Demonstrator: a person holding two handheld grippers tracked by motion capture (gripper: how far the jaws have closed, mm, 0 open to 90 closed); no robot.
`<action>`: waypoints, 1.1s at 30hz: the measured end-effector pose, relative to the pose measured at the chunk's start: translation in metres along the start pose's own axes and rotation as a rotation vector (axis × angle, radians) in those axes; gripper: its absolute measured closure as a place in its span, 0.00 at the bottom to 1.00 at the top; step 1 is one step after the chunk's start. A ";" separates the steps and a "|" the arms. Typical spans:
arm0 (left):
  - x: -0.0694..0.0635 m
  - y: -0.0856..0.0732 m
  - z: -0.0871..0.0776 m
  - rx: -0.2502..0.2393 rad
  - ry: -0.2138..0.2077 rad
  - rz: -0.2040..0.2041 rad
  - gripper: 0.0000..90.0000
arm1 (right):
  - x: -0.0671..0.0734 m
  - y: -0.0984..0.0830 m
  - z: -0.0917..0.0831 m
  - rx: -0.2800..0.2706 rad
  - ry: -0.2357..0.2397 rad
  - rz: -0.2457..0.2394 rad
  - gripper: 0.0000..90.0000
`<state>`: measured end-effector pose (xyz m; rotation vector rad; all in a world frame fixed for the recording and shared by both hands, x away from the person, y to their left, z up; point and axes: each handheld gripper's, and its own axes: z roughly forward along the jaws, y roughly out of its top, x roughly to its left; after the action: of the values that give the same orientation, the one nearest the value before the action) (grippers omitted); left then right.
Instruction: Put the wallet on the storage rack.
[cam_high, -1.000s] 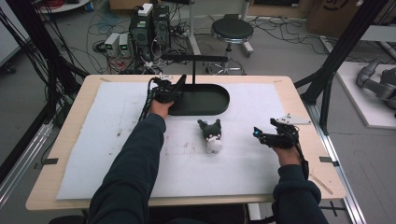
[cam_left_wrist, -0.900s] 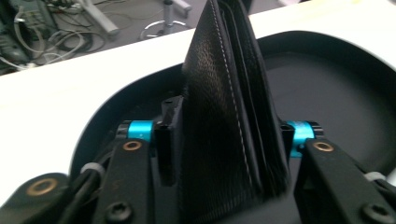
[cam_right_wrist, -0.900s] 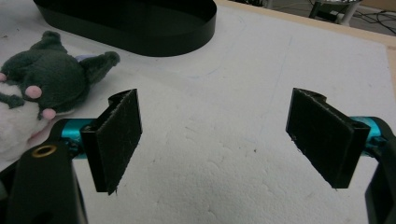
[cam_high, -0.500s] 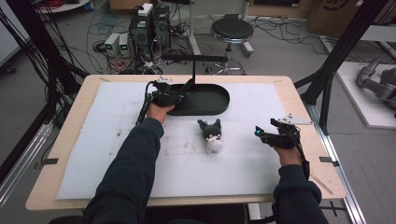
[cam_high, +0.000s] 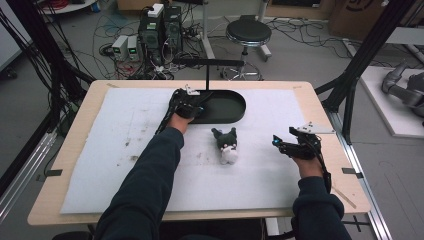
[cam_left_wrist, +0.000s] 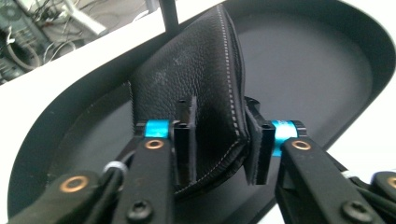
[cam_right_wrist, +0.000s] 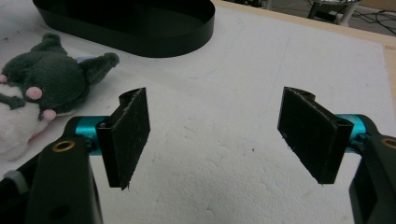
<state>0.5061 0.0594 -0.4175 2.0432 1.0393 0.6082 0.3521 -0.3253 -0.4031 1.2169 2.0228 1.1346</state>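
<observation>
Left gripper (cam_left_wrist: 217, 140) is seen over the black oval tray (cam_high: 235, 107), its pads pinching a black leather pouch (cam_left_wrist: 201, 93) with white stitching, held upright above the tray floor, the jaws having just been closing on it; a dark grey and white plush toy (cam_high: 226, 146) lies on the white foam mat (cam_high: 115, 150) between the hands; right gripper (cam_right_wrist: 222, 135) is held low over the mat, fingers (cam_right_wrist: 128, 135) spread after closing partway, nothing between them.
</observation>
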 end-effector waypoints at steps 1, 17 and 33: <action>0.001 0.000 0.003 0.010 -0.001 -0.017 0.69 | 0.000 0.000 0.000 0.000 0.000 0.001 0.28; 0.022 -0.007 -0.043 -0.124 -0.132 -0.200 0.36 | -0.001 -0.001 0.002 0.000 0.005 0.012 0.28; 0.040 -0.045 -0.111 -0.285 -0.133 -0.157 0.21 | 0.009 0.002 0.004 0.004 0.016 -0.012 0.28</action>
<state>0.4314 0.1551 -0.3827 1.7127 0.9642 0.5010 0.3516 -0.3156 -0.4039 1.1996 2.0426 1.1380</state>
